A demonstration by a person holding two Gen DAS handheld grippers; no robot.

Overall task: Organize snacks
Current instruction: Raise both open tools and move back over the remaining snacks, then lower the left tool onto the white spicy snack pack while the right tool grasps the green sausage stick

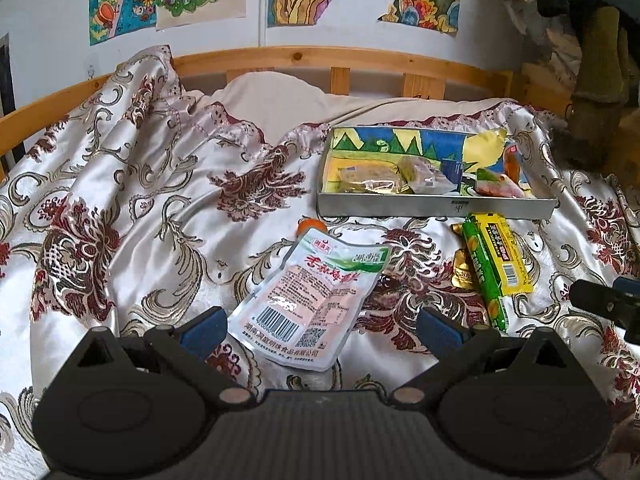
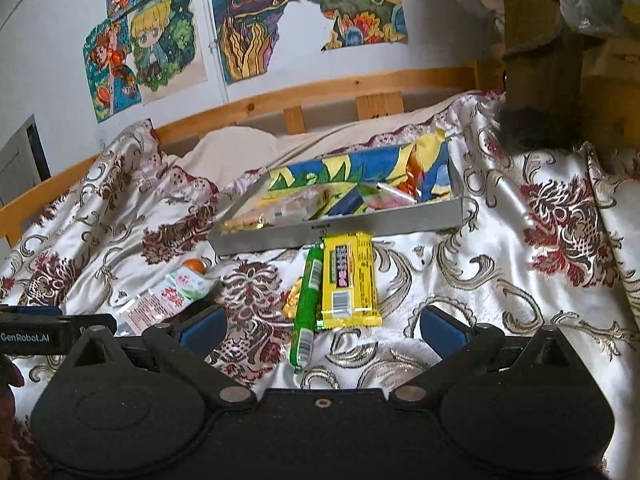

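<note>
Snacks still loose on the bedspread [image 1: 140, 208]: a flat white pouch [image 1: 308, 300] between the spread fingers of the left gripper [image 1: 320, 326], likely light, limp and slick, best pinched at its edge. Yellow bar [image 2: 350, 280] and green stick [image 2: 308, 300] lie before the right gripper [image 2: 320, 326], also spread and empty, near the tray [image 2: 340, 228].

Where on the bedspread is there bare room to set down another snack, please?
Free: the wide stretch left of the white pouch and tray, and the patch right of the yellow packet. Crowded: the strip before the tray, with the green stick.
</note>
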